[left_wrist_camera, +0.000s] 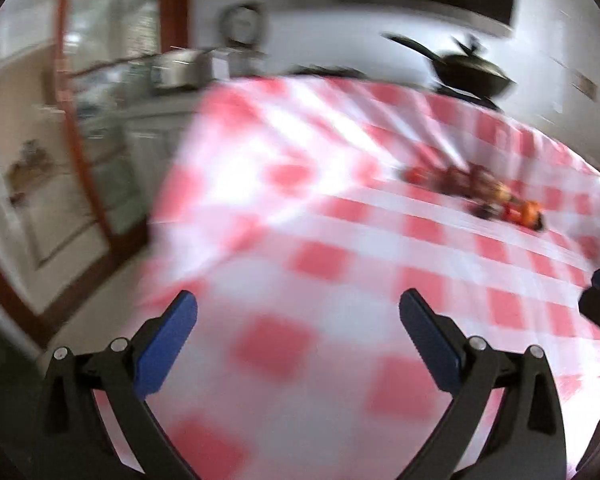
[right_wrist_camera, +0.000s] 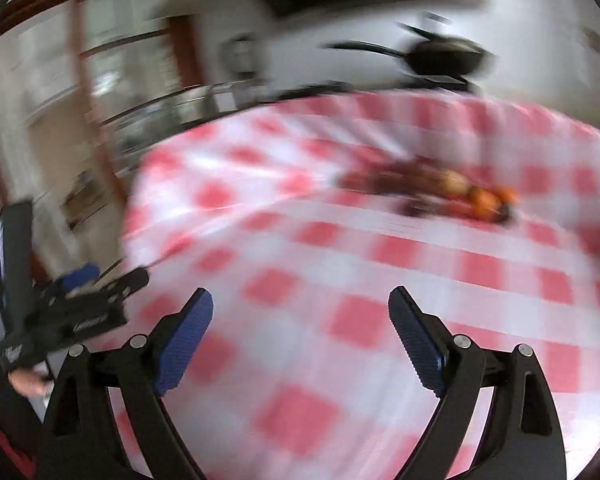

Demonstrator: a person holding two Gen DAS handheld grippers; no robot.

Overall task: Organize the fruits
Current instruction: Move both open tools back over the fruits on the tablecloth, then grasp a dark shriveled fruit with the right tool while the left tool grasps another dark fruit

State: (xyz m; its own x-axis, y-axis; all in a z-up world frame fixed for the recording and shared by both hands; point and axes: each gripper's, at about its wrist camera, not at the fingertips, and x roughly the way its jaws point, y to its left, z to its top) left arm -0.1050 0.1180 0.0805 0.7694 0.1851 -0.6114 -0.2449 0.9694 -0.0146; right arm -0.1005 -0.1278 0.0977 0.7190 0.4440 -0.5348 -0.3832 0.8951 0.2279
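Fruits [left_wrist_camera: 496, 196] lie in a loose, blurred heap on the red-and-white checked cloth of the table [left_wrist_camera: 320, 264], toward its far right part, well apart from both claws. Dark reddish pieces make up the left of the heap and orange ones its right end; the smear is too strong to name any single fruit.

The left claw [left_wrist_camera: 298, 334] hangs over the near cloth with its blue-padded fingers spread wide and nothing between them. The right claw [right_wrist_camera: 301, 330] is likewise released, only checked cloth showing in its gap.

Behind the table a dark pan [left_wrist_camera: 468, 70] with a long handle stands against the white wall, and a metal pot [left_wrist_camera: 180, 66] sits on a counter to the left.

The left wrist view gives the sharper look at that pot and at a round fitting [left_wrist_camera: 242, 24] on the wall, and it catches only a tip of the right claw at its right edge. The right wrist view alone shows the left claw from outside [right_wrist_camera: 80, 304], at its left edge, with the person's hand [right_wrist_camera: 26, 384] on the handle. Small white lettering sits on that tool's black body, too blurred to read.
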